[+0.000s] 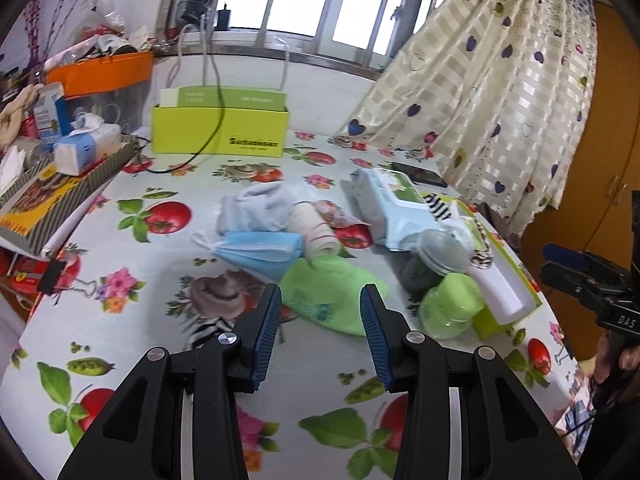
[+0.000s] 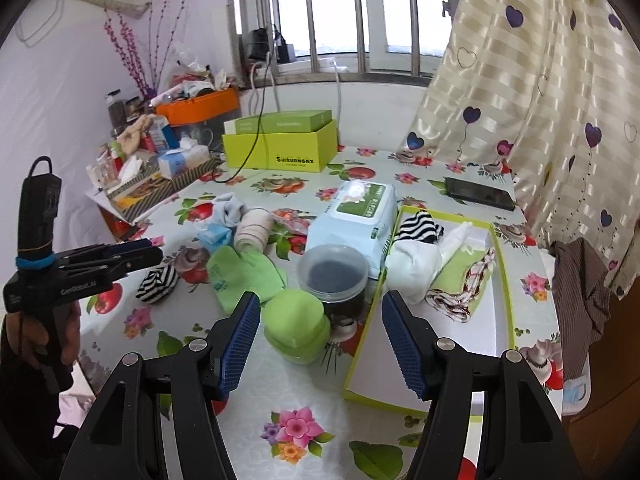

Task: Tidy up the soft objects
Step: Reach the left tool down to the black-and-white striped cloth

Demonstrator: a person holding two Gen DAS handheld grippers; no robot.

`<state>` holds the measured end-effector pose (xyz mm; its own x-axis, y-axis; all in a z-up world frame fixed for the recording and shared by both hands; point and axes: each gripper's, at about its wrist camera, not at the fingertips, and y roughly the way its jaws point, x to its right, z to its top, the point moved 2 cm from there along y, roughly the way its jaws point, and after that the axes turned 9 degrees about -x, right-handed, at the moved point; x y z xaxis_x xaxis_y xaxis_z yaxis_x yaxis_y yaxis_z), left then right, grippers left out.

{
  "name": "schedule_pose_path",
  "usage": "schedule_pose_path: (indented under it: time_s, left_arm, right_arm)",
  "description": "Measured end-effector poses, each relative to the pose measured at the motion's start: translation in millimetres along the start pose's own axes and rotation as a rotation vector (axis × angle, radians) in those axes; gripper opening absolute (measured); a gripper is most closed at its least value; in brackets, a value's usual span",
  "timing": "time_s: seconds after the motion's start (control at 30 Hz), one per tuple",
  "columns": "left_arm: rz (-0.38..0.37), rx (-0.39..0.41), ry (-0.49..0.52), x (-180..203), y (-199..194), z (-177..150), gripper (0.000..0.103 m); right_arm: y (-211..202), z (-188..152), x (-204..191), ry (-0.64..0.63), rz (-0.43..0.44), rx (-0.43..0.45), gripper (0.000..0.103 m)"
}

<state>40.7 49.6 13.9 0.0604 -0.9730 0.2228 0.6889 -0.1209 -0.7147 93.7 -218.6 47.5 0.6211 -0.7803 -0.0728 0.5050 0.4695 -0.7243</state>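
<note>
Fruit-and-flower oilcloth covers your bench [image 2: 280, 392] under a barred window. Going left to right: your left hand-held gripper [image 1: 320, 322] hangs spread and empty, with the green cloth [image 1: 328, 300] lying on the bench just beyond its fingertips, between them in its view. A striped sock [image 2: 158, 282] lies to the left of that cloth, and a blue face mask [image 1: 256, 250] and a beige roll [image 1: 316, 230] lie behind it. Your right hand-held gripper [image 2: 320, 330] is also spread and empty, with a green jar [image 2: 296, 330] and a dark lidded tub [image 2: 334, 276] ahead of it. Right of them, the shallow yellow-rimmed box [image 2: 506, 280] holds a striped sock, white socks [image 2: 412, 268] and a patterned cloth.
</note>
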Motion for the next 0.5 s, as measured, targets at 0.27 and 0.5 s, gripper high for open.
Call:
schedule_pose_path:
  time_s: [0.27, 0.5]
  left_arm:
    - [0.051, -0.005, -0.048, -29.8, -7.6, -6.2, 0.042]
    - [0.077, 0.001, -0.077, -41.4, -15.3, -11.6, 0.042]
  right_arm:
    - [-6.8, 8.1, -15.0, -0.033, 0.017, 0.026, 0.064]
    - [-10.6, 9.8, -26.1, -0.046, 0.042, 0.044, 0.064]
